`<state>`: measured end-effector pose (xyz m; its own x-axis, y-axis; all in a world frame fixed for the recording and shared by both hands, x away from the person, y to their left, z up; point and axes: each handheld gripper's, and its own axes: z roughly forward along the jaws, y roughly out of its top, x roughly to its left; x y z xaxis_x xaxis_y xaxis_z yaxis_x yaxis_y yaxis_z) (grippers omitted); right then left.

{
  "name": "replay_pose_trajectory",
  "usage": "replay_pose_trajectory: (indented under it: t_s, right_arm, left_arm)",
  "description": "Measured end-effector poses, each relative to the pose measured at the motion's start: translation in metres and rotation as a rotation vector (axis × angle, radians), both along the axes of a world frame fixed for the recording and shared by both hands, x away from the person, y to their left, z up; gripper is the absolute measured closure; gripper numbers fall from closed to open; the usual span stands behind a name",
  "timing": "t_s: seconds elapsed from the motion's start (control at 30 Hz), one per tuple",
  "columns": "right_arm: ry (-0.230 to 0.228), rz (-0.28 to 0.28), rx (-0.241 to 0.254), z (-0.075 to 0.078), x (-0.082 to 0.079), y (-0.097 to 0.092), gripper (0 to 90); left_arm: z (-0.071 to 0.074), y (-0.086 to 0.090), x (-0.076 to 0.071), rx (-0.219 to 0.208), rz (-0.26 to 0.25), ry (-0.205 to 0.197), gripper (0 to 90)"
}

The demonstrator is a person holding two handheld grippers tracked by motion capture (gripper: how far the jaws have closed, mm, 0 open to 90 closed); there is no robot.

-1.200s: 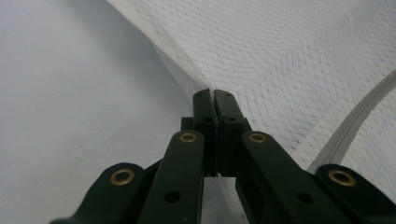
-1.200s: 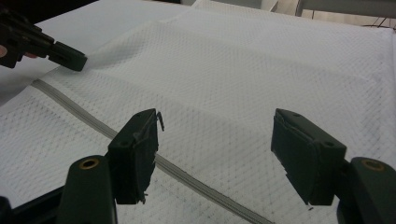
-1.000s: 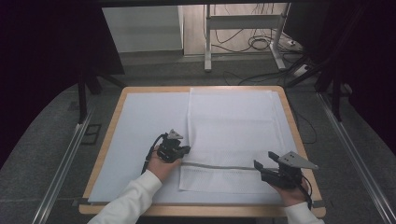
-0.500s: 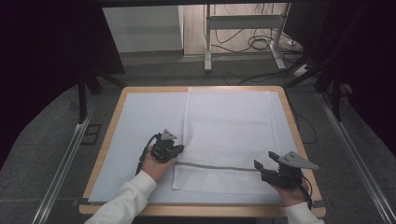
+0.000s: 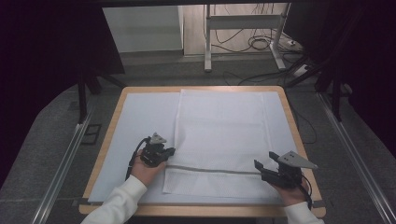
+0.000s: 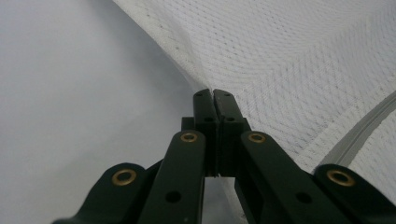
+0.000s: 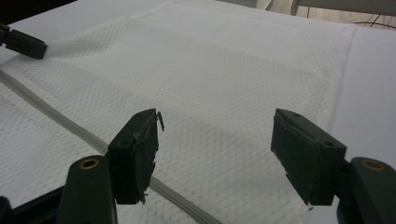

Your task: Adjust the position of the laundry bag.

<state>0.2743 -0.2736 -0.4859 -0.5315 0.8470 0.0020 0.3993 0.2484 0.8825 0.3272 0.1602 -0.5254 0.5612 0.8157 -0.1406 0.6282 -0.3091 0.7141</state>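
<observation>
Now the white towel (image 5: 224,135) lies spread flat on the table (image 5: 112,121), its grey stripe (image 5: 210,169) running across near the person's edge; the left gripper (image 5: 169,151) is clenched on the towel's left edge; the right gripper (image 5: 258,166) hovers released over the right part, jaws wide apart.

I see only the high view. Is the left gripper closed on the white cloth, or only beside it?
Observer: The left gripper has its jaws pressed together at the left edge of the white cloth; whether fabric is pinched between them I cannot tell.
Operator: And the right one?
Observer: The right gripper is wide open above the cloth, holding nothing.
Operator: What is the grey line across the cloth?
Observer: The grey strip looks like a zipper sewn into a mesh-textured fabric.
</observation>
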Motion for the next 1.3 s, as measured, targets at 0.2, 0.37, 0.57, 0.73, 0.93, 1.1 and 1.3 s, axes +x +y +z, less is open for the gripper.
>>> replay_pose_trajectory:
  t_s: [0.2,0.37,0.57,0.73,0.93,1.1,1.3]
  right_arm:
    - [0.009,-0.005,-0.004,-0.001,0.002,0.000,31.3]
    - [0.023,-0.011,-0.013,-0.003,0.004,0.001,31.4]
    - [0.046,-0.027,-0.019,-0.006,0.009,-0.001,31.4]
    - [0.051,-0.030,-0.020,-0.007,0.010,-0.001,31.4]
    - [0.061,-0.036,-0.038,-0.008,0.014,0.000,31.8]
    - [0.093,-0.057,-0.061,-0.012,0.024,0.003,33.0]
    - [0.175,-0.061,-0.070,-0.017,0.049,0.010,37.1]
  left_arm:
    - [-0.001,0.017,-0.007,0.001,0.028,-0.003,90.0]
    - [-0.003,0.027,-0.010,-0.003,0.045,0.004,90.0]
    - [-0.006,0.035,-0.013,0.005,0.055,0.008,90.0]
    - [-0.008,0.041,-0.015,0.010,0.062,0.014,90.0]
    - [-0.009,0.048,-0.017,0.010,0.077,0.015,90.0]
    - [-0.009,0.051,-0.017,0.007,0.082,0.016,90.0]
    - [-0.010,0.053,-0.017,0.010,0.081,0.017,90.0]
